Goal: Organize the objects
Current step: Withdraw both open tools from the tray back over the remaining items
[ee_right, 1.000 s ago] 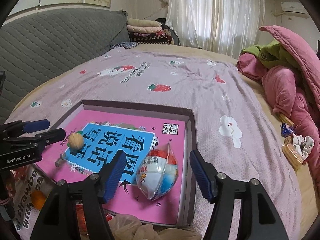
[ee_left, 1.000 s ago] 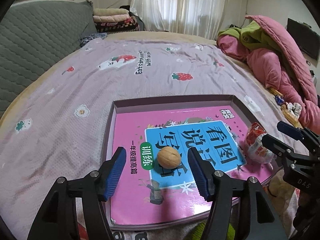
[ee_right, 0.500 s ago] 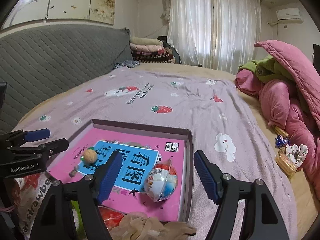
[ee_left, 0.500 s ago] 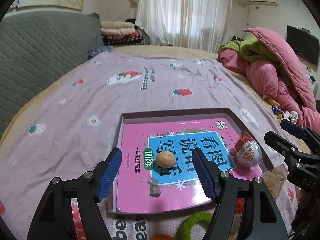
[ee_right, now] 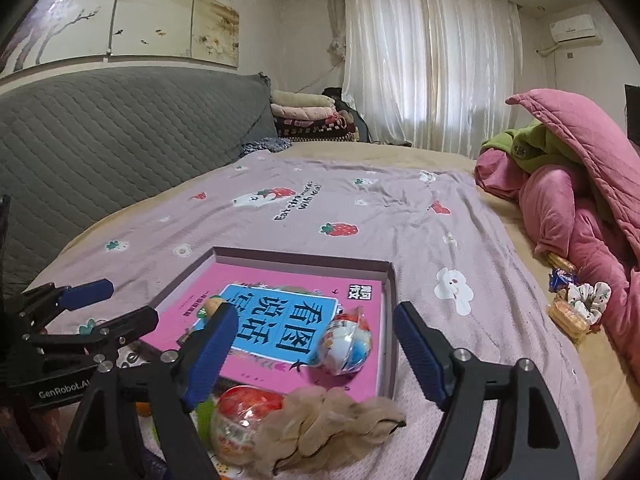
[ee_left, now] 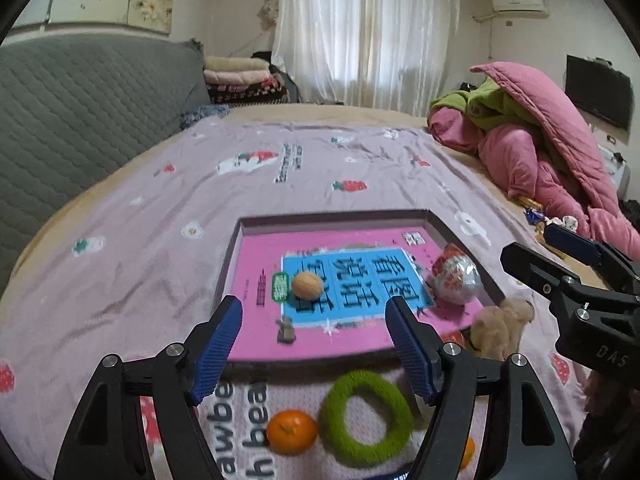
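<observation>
A shallow box (ee_left: 332, 216) lies on the lilac bedspread, holding a pink book (ee_left: 256, 328) with a blue panel. A walnut (ee_left: 307, 286) rests on the book, and a wrapped toy egg (ee_left: 456, 278) lies at the box's right side. My left gripper (ee_left: 314, 306) hovers open over the near edge of the box, short of the walnut, holding nothing. My right gripper (ee_right: 316, 312) hangs above the near right corner; its jaws are opening with nothing between them. The egg (ee_right: 346, 344) lies beyond them, untouched. Each gripper shows in the other's view, the right (ee_left: 528, 243) and the left (ee_right: 130, 302).
In front of the box lie a green fuzzy ring (ee_left: 340, 412), a tangerine (ee_left: 292, 430), a beige cloth bundle (ee_right: 332, 420) and a red-wrapped packet (ee_right: 244, 420). Snacks and a scrunchie (ee_right: 576, 308) sit by the pink quilt (ee_right: 580, 200) at right. A grey headboard (ee_right: 120, 140) stands at left.
Both grippers have drawn back and risen from the box, their jaws spreading wider. The walnut and egg stayed put. The ring, tangerine and cloth came into view.
</observation>
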The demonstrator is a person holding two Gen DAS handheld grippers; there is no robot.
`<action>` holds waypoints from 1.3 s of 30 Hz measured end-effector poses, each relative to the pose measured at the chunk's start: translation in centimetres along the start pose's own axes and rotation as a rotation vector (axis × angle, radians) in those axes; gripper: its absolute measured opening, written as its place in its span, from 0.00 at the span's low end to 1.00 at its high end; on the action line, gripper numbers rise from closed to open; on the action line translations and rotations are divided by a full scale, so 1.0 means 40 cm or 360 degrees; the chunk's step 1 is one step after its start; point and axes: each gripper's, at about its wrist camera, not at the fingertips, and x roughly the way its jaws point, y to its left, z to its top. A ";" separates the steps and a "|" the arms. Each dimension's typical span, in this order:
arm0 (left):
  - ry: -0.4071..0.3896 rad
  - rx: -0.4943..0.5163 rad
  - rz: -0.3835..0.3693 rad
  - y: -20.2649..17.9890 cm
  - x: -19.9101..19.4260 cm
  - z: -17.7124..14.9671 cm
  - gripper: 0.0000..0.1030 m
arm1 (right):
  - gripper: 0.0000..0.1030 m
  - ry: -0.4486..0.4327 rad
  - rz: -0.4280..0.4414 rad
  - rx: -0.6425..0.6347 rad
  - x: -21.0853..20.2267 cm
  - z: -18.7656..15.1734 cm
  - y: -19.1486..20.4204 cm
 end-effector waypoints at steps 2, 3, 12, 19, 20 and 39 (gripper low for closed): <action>0.0028 -0.0009 0.0002 0.005 -0.007 -0.011 0.73 | 0.79 0.0003 0.0012 0.0006 -0.009 -0.009 0.006; 0.0028 -0.0013 0.0010 0.008 -0.009 -0.016 0.73 | 0.79 0.0005 0.0015 0.0004 -0.014 -0.014 0.010; 0.0022 -0.0055 0.0027 0.026 -0.052 -0.052 0.74 | 0.79 0.0012 0.0015 -0.0005 -0.057 -0.071 0.030; 0.0013 -0.0063 0.0017 0.020 -0.083 -0.065 0.75 | 0.79 -0.0026 0.0010 -0.0005 -0.092 -0.088 0.035; 0.0012 -0.0060 0.0016 0.019 -0.087 -0.069 0.75 | 0.79 -0.0027 0.0009 -0.0003 -0.096 -0.091 0.036; 0.0056 -0.0033 0.0018 0.016 -0.133 -0.117 0.75 | 0.79 0.0025 -0.0008 -0.0019 -0.139 -0.154 0.061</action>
